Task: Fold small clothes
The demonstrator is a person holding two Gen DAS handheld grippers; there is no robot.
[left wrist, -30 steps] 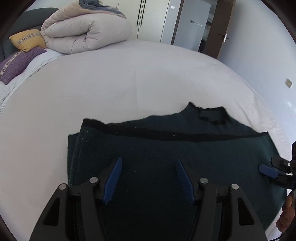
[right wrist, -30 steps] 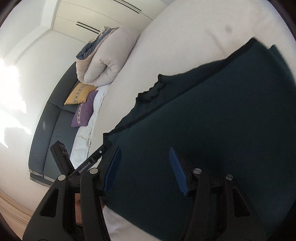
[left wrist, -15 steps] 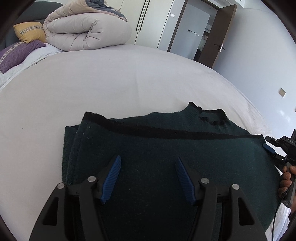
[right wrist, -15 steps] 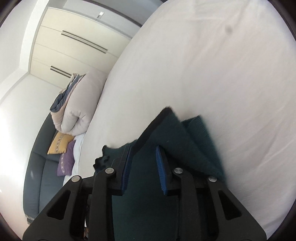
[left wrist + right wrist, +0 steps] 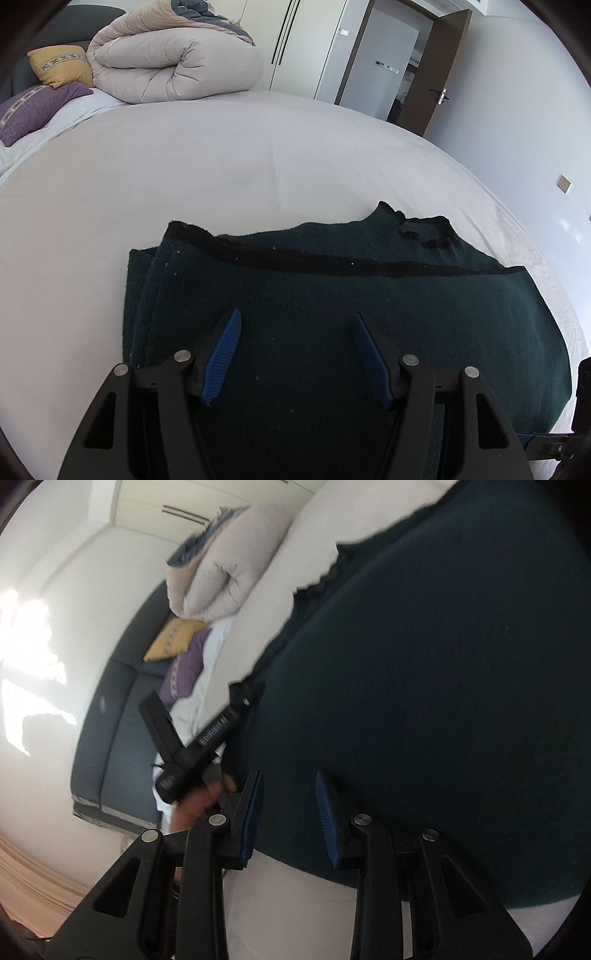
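A dark green knit sweater (image 5: 332,295) lies folded on the white bed, its collar at the far right and a black-edged fold running across it. My left gripper (image 5: 295,325) is open and empty, hovering just above the sweater's near part. In the right wrist view the sweater (image 5: 424,683) fills the right side. My right gripper (image 5: 288,782) is open and empty at the sweater's near edge. The left gripper's black body (image 5: 207,738) and the hand holding it show at the sweater's left edge.
A rolled beige duvet (image 5: 173,62) sits at the far end of the bed (image 5: 221,158), with a yellow pillow (image 5: 59,64) and a purple pillow (image 5: 33,107) beside it. A dark headboard (image 5: 110,720) stands behind. Wardrobe doors and an open doorway are beyond.
My right gripper was nearly shut around a sweater corner half a second ago; now it is open and has swung back over the sweater's near edge. The left gripper has barely moved.
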